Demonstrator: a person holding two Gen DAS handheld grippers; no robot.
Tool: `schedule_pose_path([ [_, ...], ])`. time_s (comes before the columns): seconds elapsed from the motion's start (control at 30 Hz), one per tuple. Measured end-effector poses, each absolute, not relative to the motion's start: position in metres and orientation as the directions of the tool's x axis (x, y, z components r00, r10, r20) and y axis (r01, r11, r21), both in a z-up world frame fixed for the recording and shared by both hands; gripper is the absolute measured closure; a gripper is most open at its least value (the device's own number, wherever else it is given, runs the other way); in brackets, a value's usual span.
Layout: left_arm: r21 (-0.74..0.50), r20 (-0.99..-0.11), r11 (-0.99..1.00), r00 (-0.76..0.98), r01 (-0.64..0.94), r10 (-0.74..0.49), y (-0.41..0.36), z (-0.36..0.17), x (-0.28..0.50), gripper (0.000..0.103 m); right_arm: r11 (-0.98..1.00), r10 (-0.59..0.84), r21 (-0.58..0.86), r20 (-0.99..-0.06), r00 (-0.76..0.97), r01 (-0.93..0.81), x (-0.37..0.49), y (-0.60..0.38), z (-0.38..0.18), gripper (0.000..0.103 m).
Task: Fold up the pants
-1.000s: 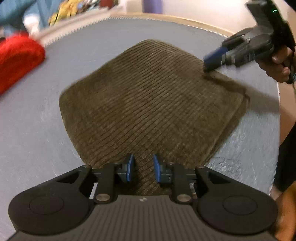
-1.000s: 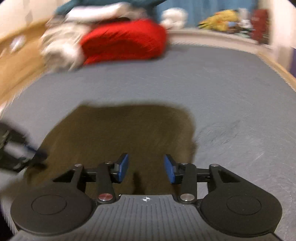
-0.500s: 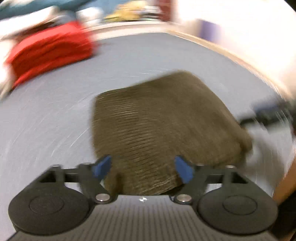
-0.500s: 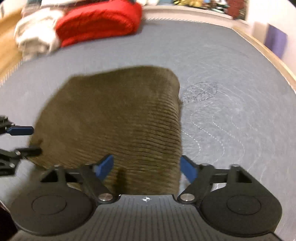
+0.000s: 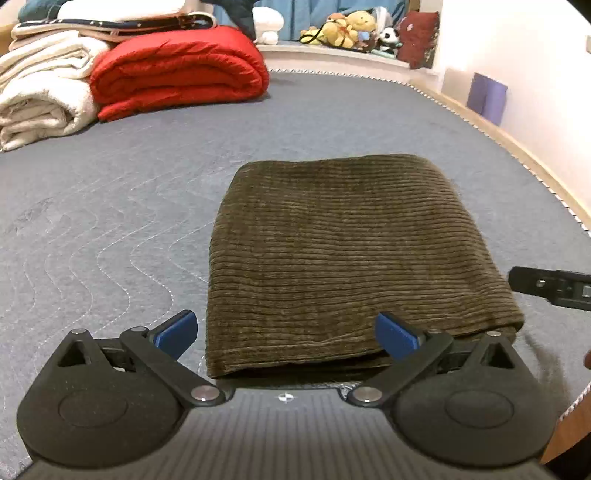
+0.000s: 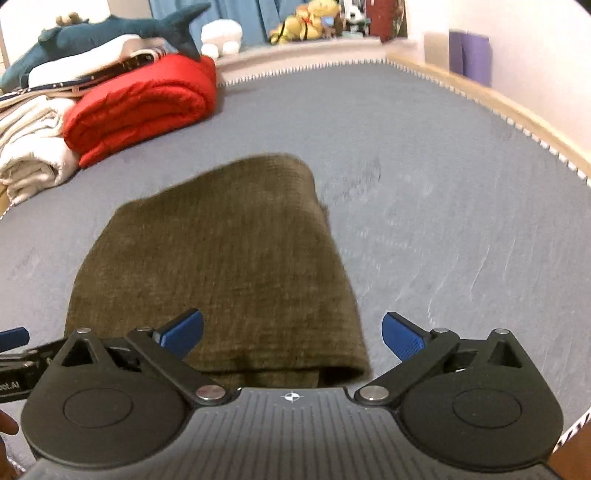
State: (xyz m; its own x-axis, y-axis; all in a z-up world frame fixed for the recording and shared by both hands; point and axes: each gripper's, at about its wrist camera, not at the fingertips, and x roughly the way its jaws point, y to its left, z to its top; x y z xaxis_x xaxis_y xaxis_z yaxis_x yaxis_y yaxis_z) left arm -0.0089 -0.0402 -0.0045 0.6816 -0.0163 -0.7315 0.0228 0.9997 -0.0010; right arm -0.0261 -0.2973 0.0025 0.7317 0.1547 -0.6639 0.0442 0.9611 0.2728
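Observation:
The olive-brown corduroy pants point(image 5: 343, 258) lie folded into a compact rectangle on the grey quilted mattress point(image 5: 110, 206). They also show in the right wrist view point(image 6: 218, 266). My left gripper point(image 5: 284, 334) is open and empty, its blue pads spread wide just short of the near folded edge. My right gripper point(image 6: 291, 334) is open and empty too, over the near right corner of the pants. The right gripper's tip shows at the right edge of the left wrist view point(image 5: 550, 288). The left gripper's tip shows at the left edge of the right wrist view point(image 6: 14, 339).
A rolled red blanket point(image 5: 177, 70) and folded white blankets point(image 5: 40, 88) lie at the far left of the mattress, with a plush shark point(image 6: 103, 33) on top. Stuffed toys point(image 5: 351, 29) sit on a ledge behind. The mattress edge point(image 5: 517, 155) runs along the right.
Both grippers opened wide from nearly shut and drew back to the near edge of the pants. The left gripper's view swung left, so the red blanket is in sight.

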Motion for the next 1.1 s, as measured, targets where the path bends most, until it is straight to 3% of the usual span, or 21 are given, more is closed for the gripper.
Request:
schedule_pose_path([
  [1.1,-0.023,-0.759,1.0,0.65,-0.002,-0.016,-0.046,-0.015,0.005,0.0,0.973,0.201,0.222,-0.653,0.73,-0.068,-0.035,-0.267,0.006,0.001],
])
